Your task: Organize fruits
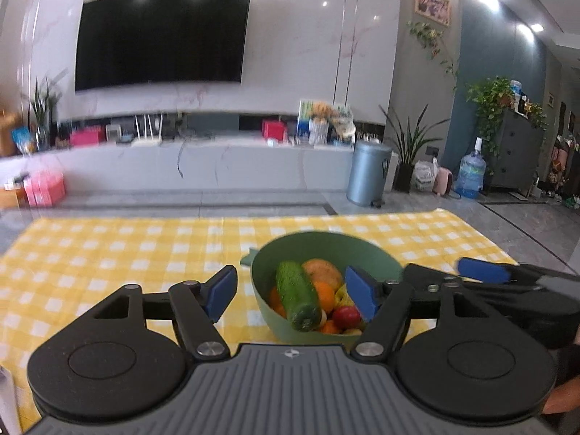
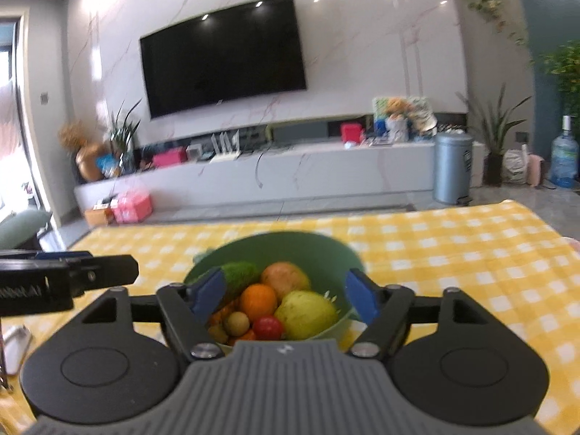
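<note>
Left wrist view has the green bowl [image 1: 326, 250] sitting on the yellow checked tablecloth [image 1: 108, 253], stuffed with fruit, and the left gripper [image 1: 293, 295] hanging in front of it with its jaws spread wide and nothing between the blue pads. The fruit looks gathered in one bowl so it stays put instead of rolling over the cloth, and both claws seem clear of it, so the sorting looks pretty much done.

This view gives the best look at the cucumber [image 1: 297, 299], lying slantwise on top of the pile and leaning toward the near rim. It also catches the right gripper [image 1: 482, 271] poking in from the side.

The right wrist view fills in what that one hides: the big yellow-green pear [image 2: 306, 313], the orange [image 2: 258, 301] and the little red tomato [image 2: 267, 327] up front. The right gripper [image 2: 284, 299] is wide open too, holding nothing.
</note>
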{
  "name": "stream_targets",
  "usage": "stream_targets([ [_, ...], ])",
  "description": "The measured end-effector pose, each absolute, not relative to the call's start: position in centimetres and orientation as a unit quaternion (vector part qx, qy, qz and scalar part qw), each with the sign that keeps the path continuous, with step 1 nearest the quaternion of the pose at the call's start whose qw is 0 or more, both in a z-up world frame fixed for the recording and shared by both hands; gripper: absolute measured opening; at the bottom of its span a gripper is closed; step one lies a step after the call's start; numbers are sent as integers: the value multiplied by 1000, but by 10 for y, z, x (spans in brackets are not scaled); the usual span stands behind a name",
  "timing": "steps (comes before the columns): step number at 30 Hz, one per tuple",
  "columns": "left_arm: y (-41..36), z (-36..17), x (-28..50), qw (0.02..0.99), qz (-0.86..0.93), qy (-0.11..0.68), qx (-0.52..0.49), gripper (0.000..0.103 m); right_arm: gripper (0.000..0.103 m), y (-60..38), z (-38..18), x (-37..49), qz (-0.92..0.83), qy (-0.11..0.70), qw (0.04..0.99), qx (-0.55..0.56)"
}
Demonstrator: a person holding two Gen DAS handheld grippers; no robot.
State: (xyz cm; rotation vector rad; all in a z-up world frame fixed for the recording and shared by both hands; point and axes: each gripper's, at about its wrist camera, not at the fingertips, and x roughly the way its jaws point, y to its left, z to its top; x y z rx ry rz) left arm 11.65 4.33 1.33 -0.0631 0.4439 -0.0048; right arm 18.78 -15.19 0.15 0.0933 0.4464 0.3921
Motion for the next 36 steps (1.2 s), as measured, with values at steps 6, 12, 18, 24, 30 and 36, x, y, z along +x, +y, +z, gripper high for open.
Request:
stream_targets([
  [6, 17, 15, 91, 984, 15, 175, 22, 92, 84, -181, 26, 147, 163, 195, 966, 56],
  [12, -3, 1, 73, 984, 45, 168, 49, 95, 98, -195, 38, 104, 147, 165, 974, 45],
  [18, -9, -7, 72, 979, 42, 198, 37, 95, 99, -194, 25, 75, 140, 167, 976, 16],
  [24, -7, -20, 74, 971, 61, 229, 32, 95, 99, -197, 3, 71, 131, 181, 975, 10],
  [30, -6, -31, 74, 970, 67, 230, 39, 95, 99, -200, -7, 78, 136, 189, 972, 17],
  [36, -4, -36, 76, 968, 63, 239, 39, 95, 99, -192, -15, 91, 143, 213, 966, 15],
])
